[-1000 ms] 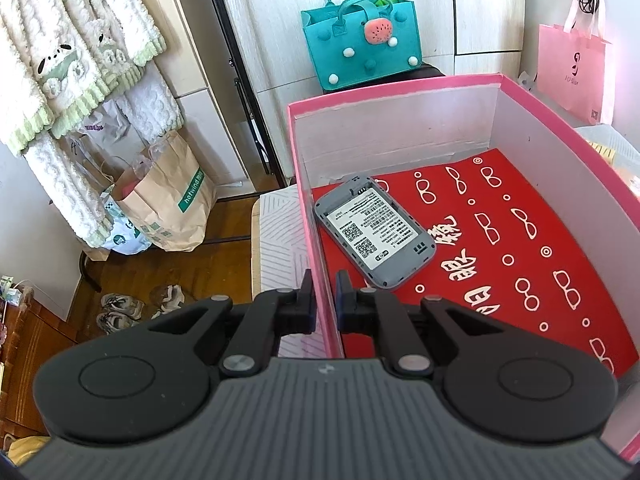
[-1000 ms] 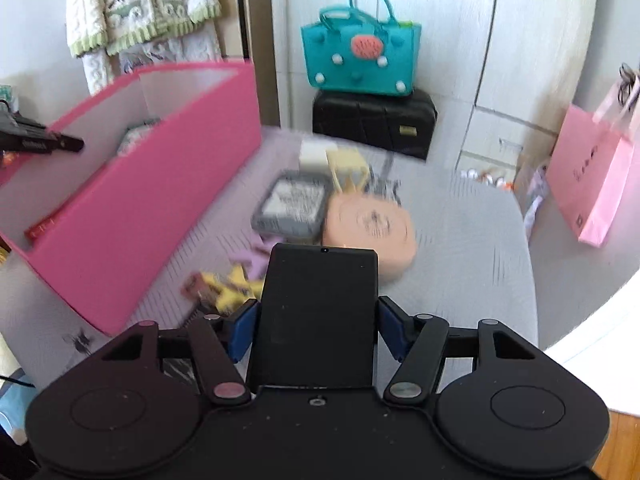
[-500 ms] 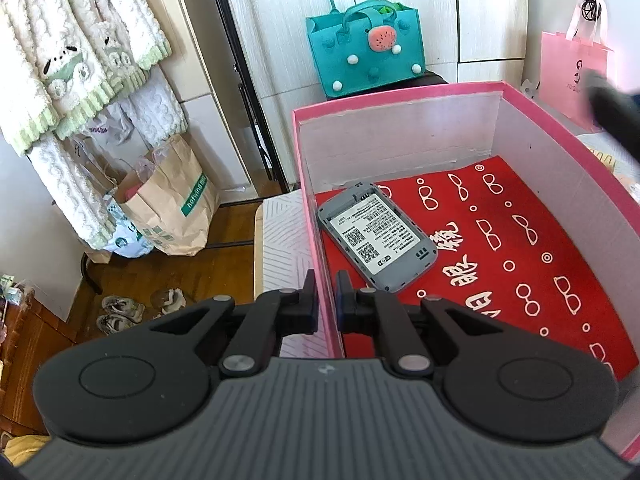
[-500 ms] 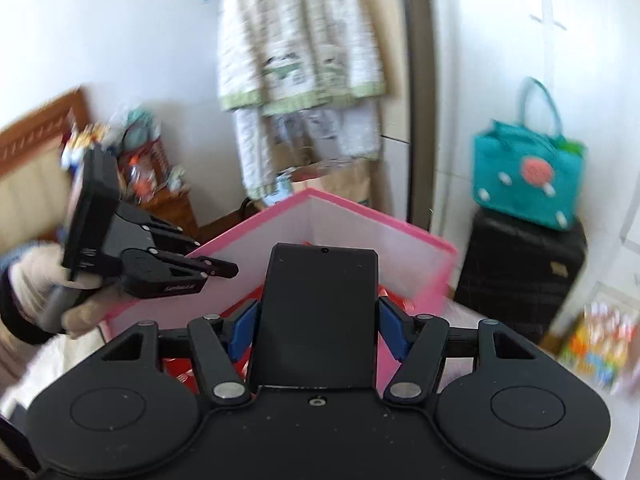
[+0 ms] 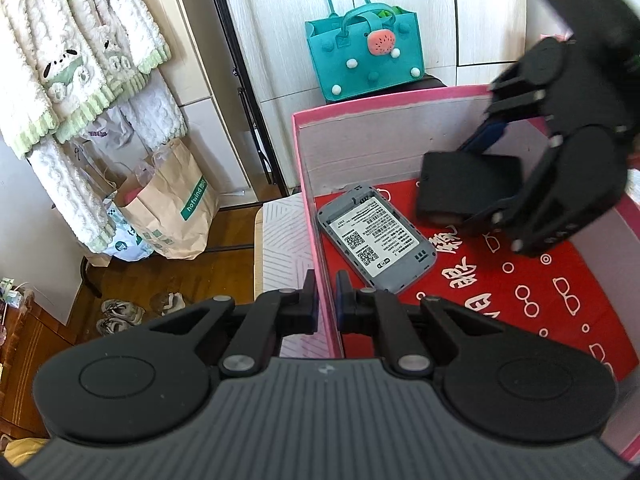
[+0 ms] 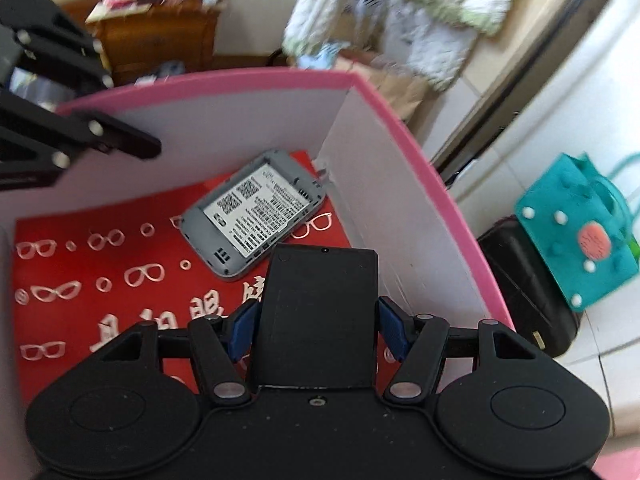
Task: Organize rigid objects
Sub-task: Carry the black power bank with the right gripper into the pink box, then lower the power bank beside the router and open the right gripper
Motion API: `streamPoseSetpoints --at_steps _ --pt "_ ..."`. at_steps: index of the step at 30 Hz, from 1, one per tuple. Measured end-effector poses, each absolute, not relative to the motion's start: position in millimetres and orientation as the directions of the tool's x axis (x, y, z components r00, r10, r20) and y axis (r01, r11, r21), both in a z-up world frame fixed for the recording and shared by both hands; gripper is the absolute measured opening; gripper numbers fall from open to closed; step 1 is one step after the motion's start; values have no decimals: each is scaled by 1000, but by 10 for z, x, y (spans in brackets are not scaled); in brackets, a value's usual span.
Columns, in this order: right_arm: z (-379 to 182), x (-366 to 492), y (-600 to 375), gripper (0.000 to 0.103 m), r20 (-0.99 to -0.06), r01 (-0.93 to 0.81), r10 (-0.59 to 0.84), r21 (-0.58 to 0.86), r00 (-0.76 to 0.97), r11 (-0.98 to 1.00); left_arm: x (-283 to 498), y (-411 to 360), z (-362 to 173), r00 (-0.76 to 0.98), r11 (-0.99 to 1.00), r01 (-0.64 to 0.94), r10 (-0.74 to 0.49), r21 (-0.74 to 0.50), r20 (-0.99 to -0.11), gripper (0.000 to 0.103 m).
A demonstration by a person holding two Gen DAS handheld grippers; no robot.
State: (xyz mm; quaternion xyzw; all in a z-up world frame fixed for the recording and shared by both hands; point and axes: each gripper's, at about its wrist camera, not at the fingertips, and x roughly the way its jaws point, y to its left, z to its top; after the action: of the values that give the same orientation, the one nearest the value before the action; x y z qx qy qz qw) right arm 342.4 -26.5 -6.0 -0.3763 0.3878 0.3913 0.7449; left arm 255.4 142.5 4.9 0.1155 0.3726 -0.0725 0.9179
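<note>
Black and flat, the device (image 6: 318, 316) clenched in your right gripper (image 6: 318, 320) has swung from over the table into the pink box (image 5: 400, 98), beside the grey router (image 5: 376, 244), while your left gripper (image 5: 327, 296) stays pinched on the box wall, so only lowering and release remain.

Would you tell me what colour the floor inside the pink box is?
The box floor is red with white glasses outlines and characters, clearest in the left wrist view.

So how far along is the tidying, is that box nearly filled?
One grey device already lies in the pink box. The right gripper holds a flat black device over the box's red floor, not yet released. The left gripper clamps the box wall. Other leftovers aren't visible.
</note>
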Motion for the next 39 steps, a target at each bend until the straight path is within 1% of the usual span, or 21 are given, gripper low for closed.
streamPoseSetpoints --at_steps 3,6,9,14,20,21,22,23,25,31,33,36,39 --pt "-92 3486 -162 68 -894 -905 277 -248 351 346 2551 1439 48 712 964 219 -53 149 -701 7" --pt "-126 3513 -47 67 -901 -917 252 -280 353 284 2550 1451 51 712 966 218 -60 139 -699 7" --pt "-156 3549 24 66 -913 -937 259 -254 314 239 2550 1451 51 712 966 220 -64 137 -699 7" --pt "-113 3563 -7 67 -909 -940 278 -251 311 231 2553 1456 52 712 967 220 -66 132 -699 7" --pt "-83 3479 -97 66 -905 -951 302 -259 300 168 2551 1473 59 712 967 219 -65 133 -699 7" --pt "-71 3454 -110 68 -890 -949 333 -272 312 162 2551 1476 59 712 966 219 -63 136 -699 7" --pt "-49 3416 -130 73 -870 -942 363 -295 335 161 2548 1472 60 713 967 217 -63 134 -699 7" --pt "-23 3391 -140 75 -854 -933 377 -316 359 171 2547 1484 59 713 968 215 -66 128 -698 7" --pt "55 3387 -179 75 -828 -920 404 -326 388 217 2552 1498 56 712 970 212 -69 121 -699 7" --pt "379 3321 -575 76 -751 -876 482 -269 451 400 2554 1474 56 711 969 212 -62 130 -700 7" --pt "471 3272 -760 78 -710 -840 501 -242 495 485 2552 1467 56 711 969 213 -63 128 -701 7" --pt "555 3288 -1079 79 -658 -762 505 -165 558 627 2551 1470 56 711 969 213 -63 128 -701 7" --pt "576 3250 -1364 85 -642 -690 480 -107 598 716 2551 1469 56 711 969 213 -63 129 -701 7"
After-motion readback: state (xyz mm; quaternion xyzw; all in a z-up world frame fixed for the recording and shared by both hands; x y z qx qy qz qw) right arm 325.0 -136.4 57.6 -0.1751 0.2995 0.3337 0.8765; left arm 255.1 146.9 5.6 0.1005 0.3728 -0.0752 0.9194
